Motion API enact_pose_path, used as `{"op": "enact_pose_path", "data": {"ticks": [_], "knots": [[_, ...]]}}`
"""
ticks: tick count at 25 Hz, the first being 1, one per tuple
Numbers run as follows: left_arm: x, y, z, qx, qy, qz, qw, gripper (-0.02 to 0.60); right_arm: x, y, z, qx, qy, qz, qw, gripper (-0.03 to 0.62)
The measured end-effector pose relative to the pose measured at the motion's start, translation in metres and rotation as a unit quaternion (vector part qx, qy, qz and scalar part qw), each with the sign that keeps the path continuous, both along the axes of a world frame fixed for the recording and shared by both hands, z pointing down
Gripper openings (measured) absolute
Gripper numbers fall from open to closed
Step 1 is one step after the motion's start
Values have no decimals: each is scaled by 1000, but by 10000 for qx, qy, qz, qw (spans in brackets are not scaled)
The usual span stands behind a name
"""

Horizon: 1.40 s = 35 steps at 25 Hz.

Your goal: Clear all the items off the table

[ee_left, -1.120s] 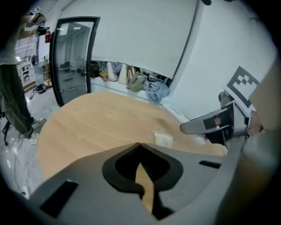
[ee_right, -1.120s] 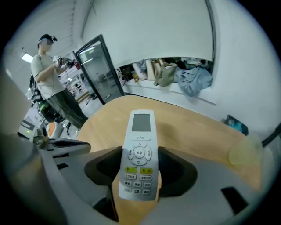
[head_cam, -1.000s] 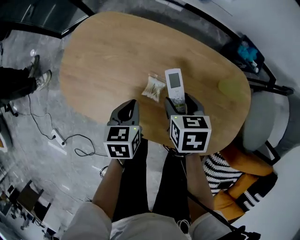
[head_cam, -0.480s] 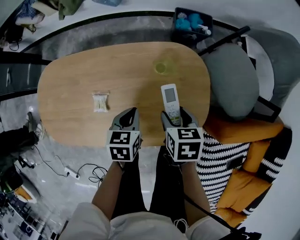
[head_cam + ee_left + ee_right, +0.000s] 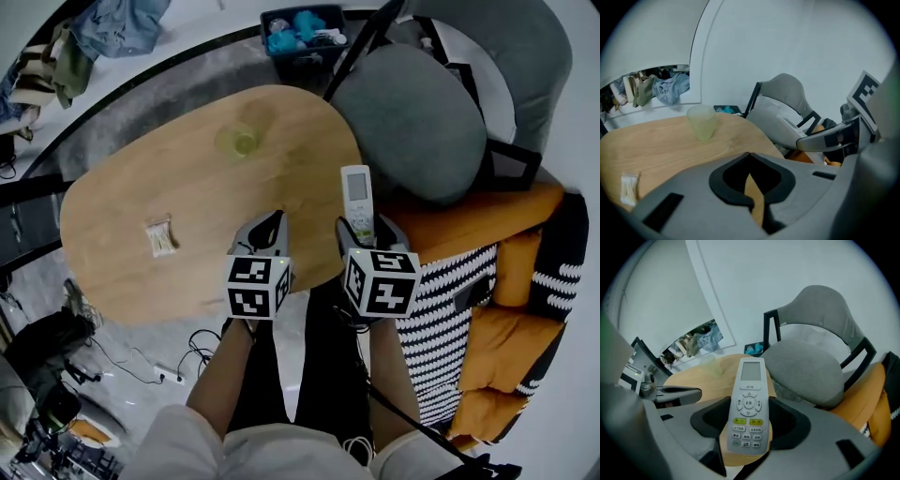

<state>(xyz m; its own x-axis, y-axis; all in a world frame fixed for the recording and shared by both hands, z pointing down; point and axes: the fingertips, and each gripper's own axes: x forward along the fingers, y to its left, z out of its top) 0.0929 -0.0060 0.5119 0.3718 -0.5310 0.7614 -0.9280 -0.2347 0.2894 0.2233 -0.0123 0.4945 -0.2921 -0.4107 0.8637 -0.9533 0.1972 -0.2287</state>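
Note:
My right gripper [image 5: 367, 228] [image 5: 750, 401] is shut on a white remote control [image 5: 357, 200] [image 5: 749, 413], whose screen end sticks out past the fingers. It hangs over the right edge of the oval wooden table [image 5: 141, 192], next to a grey chair. My left gripper [image 5: 262, 230] [image 5: 749, 157] is beside it over the table's near edge, jaws closed together and empty. A pale green cup [image 5: 246, 141] [image 5: 701, 122] stands on the table's far side. A small clear packet [image 5: 160, 236] [image 5: 628, 187] lies at the left.
A grey chair cushion [image 5: 412, 122] [image 5: 806, 369] sits just right of the table. Orange and striped cushions [image 5: 487, 281] lie further right. A dark bin of blue items [image 5: 302, 30] stands on the floor beyond the table. Clothes [image 5: 112, 23] lie far left.
Both grippers have swung to the right with the remote, from over the table's middle to its right edge by the grey chair. The table, the cup and the packet have slid leftward in view.

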Motion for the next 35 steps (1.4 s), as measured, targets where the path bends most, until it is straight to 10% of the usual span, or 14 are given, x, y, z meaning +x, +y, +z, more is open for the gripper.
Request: {"op": "enact_pose_path", "data": {"ticks": [18, 35], "knots": [[66, -142, 35, -68, -113, -244, 9996, 8, 82, -148, 54, 112, -39, 681, 9976, 271], [80, -203, 73, -165, -82, -832, 9964, 8, 105, -248, 124, -92, 443, 286, 9986, 272]]}}
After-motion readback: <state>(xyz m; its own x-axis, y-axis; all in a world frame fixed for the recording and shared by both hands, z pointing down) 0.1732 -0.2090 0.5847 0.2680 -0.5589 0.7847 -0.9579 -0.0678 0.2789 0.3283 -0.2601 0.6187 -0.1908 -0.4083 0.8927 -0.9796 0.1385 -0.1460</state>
